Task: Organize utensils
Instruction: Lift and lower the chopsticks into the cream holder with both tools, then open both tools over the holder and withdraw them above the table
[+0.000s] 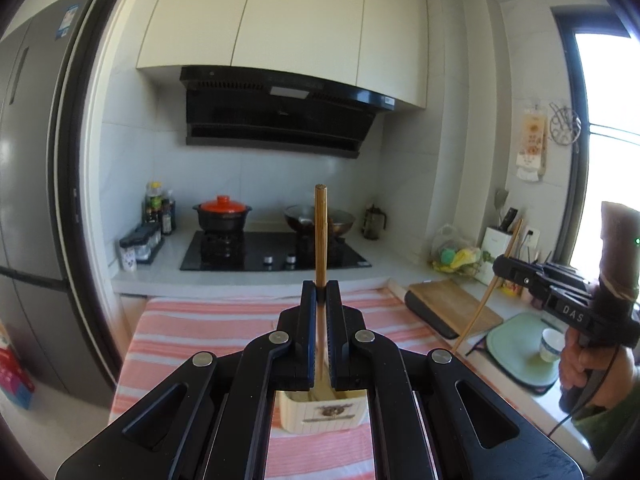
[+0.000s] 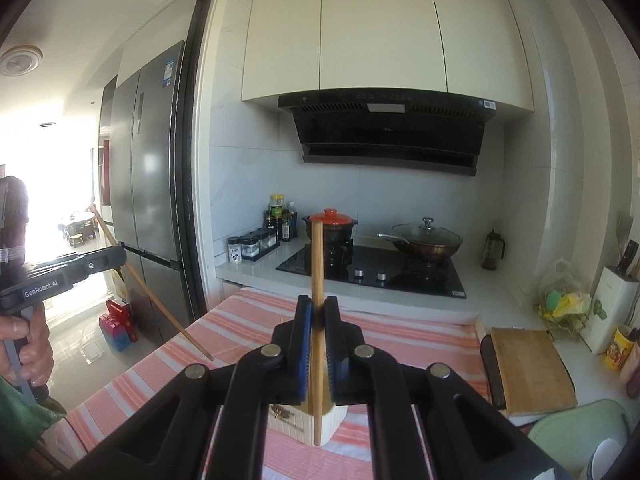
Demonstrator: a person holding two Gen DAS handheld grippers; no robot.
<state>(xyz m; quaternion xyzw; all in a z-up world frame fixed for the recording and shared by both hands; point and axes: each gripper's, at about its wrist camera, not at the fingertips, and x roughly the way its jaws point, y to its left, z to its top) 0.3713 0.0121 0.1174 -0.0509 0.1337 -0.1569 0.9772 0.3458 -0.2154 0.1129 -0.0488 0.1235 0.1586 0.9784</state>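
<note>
Striped cloth covers the worktop before the hob. Left gripper clamps one chopstick upright; right gripper clamps another. Cream holder sits at 6 o'clock beneath both. Step: insertion. Next: lower tips into holder, release.

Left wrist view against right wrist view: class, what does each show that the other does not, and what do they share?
Only the left wrist view shows the right gripper from outside, clamping a slanted chopstick, plus a cup on a green tray.

Only the right wrist view shows the left gripper from outside with its chopstick, and the bright room beyond the doorway.

Both show jaws shut on an upright chopstick above a cream holder, the striped cloth, the stove and the red-lidded pot.
</note>
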